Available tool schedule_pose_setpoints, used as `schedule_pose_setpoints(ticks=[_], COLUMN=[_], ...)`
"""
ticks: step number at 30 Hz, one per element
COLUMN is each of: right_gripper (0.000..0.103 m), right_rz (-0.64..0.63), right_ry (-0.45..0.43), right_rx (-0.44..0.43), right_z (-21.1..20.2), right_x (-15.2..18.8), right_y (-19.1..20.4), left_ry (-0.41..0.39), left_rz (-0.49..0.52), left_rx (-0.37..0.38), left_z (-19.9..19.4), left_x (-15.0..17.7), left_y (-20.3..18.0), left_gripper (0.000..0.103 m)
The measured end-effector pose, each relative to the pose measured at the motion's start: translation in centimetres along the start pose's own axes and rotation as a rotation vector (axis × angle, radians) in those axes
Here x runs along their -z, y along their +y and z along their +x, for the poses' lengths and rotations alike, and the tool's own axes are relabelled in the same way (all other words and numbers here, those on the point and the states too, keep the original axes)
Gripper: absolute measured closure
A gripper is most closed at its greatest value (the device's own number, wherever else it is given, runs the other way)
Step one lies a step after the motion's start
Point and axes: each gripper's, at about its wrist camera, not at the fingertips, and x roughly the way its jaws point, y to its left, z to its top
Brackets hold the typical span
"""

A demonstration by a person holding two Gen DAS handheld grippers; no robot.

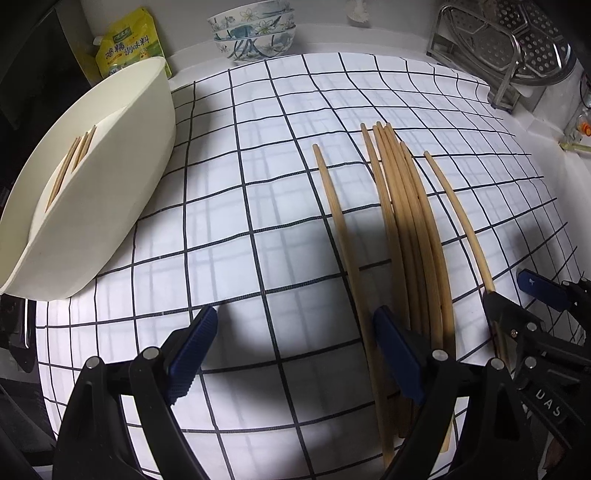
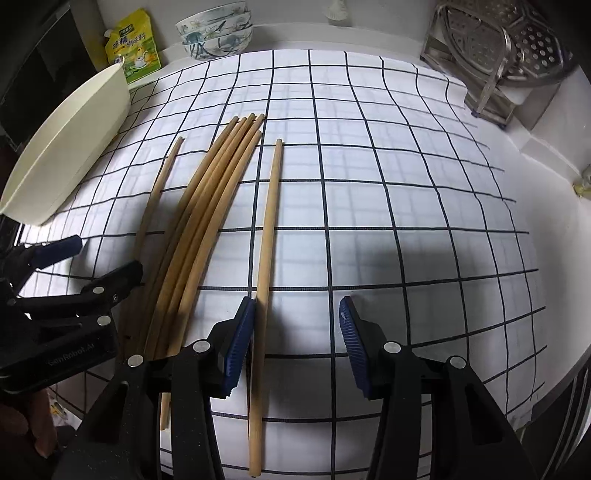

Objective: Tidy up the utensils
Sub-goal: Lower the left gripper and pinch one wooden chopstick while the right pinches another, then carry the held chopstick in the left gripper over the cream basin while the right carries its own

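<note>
Several wooden chopsticks (image 1: pixel 410 236) lie in a bundle on the checked cloth (image 1: pixel 258 206), with one loose chopstick (image 1: pixel 340 229) to their left and another (image 1: pixel 458 221) to their right. A white oval tray (image 1: pixel 122 206) at the left holds a few chopsticks (image 1: pixel 72 162). My left gripper (image 1: pixel 295 347) is open and empty, low over the cloth, left of the bundle. My right gripper (image 2: pixel 297 343) is open, with the rightmost chopstick (image 2: pixel 267 236) lying beside its left finger. The bundle (image 2: pixel 199 229) lies to its left. Each gripper shows in the other's view, right gripper (image 1: pixel 517 295) and left gripper (image 2: pixel 103 258).
Stacked patterned bowls (image 1: pixel 255 29) and a yellow seasoning pouch (image 1: pixel 129 40) stand at the back. A metal rack with perforated steamer plates (image 1: pixel 517 44) stands at the back right. The cloth's right edge meets a white counter (image 2: pixel 546 192).
</note>
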Motion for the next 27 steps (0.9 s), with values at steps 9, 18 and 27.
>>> schedule_pose_setpoints(ticks=[9,18,27], right_gripper=[0.084,0.097,0.097], right_rz=[-0.072,0.017,0.055], right_ry=[-0.017,0.003,-0.035], right_rx=[-0.031,-0.129,-0.17], right_z=[-0.1,0.1,-1.5], right_x=[-0.2,-0.8,-2.2], right_y=[1.3,-0.1,-0.2], left_ry=[-0.019,0.007,-0.005], left_rz=[0.024,0.016,-0.011], left_rx=[0.063,0.103,0.108], left_z=[-0.6,-0.5,-1.1], left_x=[0.1,-0.6,-1.6], left_y=[-0.5,-0.3,1.2], left_gripper=[0.064,0.096,0.096])
